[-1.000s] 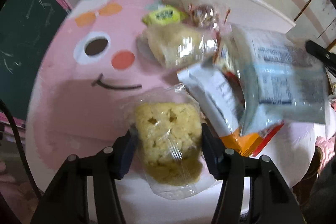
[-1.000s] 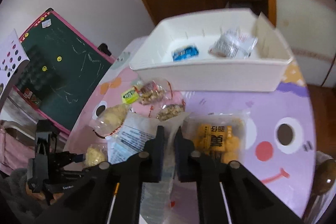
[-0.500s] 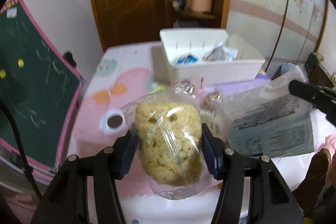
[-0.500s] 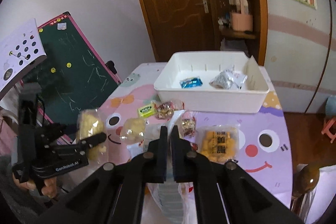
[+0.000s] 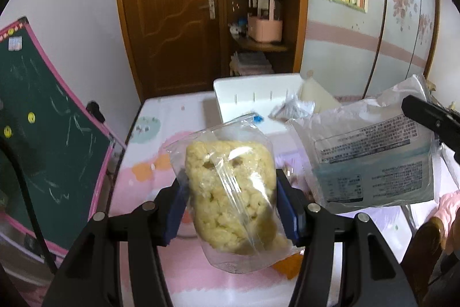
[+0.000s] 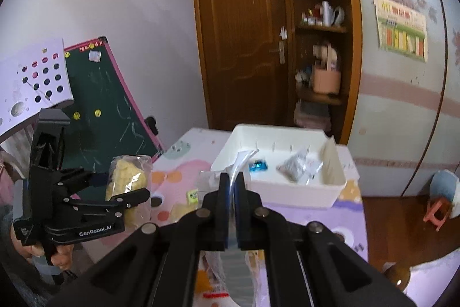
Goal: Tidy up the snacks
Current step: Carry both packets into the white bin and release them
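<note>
Both claws grip — left claw (image 5: 230, 209) rice-puff bag (image 5: 233, 200), right claw (image 6: 231, 209) flat packet (image 5: 371, 154).

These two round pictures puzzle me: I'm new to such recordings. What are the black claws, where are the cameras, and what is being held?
A person holds two hand-operated grippers, with a wide-angle camera on each looking along its fingers. The left gripper squeezes a clear bag of yellow puffed snack. The right gripper pinches a flat, printed white packet edge-on. Both hang above a cartoon-patterned table. On it stands a white bin holding a small blue packet and a silvery one.
</note>
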`<state>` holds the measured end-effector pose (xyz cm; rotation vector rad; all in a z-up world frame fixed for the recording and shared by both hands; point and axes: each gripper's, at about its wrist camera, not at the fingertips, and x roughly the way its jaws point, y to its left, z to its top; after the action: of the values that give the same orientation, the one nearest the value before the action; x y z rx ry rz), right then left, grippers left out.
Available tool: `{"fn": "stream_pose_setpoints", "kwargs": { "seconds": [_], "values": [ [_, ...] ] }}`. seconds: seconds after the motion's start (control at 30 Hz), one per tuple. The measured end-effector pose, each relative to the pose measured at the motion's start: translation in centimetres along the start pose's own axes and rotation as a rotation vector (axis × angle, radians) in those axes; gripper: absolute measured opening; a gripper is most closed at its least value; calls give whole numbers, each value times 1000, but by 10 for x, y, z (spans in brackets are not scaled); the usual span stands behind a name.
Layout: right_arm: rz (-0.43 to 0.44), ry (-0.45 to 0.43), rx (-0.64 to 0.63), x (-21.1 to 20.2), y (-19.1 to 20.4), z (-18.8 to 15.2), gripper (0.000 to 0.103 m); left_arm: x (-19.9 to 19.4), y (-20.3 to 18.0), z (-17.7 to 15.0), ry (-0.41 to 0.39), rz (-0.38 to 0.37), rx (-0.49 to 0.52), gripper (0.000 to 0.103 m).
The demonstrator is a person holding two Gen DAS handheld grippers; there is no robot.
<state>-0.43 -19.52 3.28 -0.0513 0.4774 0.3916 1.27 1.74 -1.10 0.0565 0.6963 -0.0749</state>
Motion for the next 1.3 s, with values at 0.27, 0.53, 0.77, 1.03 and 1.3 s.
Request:
{"fn": "stream_pose_setpoints", "kwargs": {
  "seconds": [0.27,0.53,0.77,1.03,1.3],
  "values": [
    [-53,-104,6,16,-22,50,2,19,2,73,-35,-17,-6,56],
    [-175,-183,-12,64,-51,103,2,71,-10,150,-83,3,28,56],
    [-249,-107,9,148,-84,112,3,159,-28,173,5,2,48,56],
    [-311,47,56,242,-120,88,3,253,-36,172,113,-21,11,56],
    [-297,145,90,267,-123,60,34,285,-33,163,131,-38,-31,95]
  ]
}}
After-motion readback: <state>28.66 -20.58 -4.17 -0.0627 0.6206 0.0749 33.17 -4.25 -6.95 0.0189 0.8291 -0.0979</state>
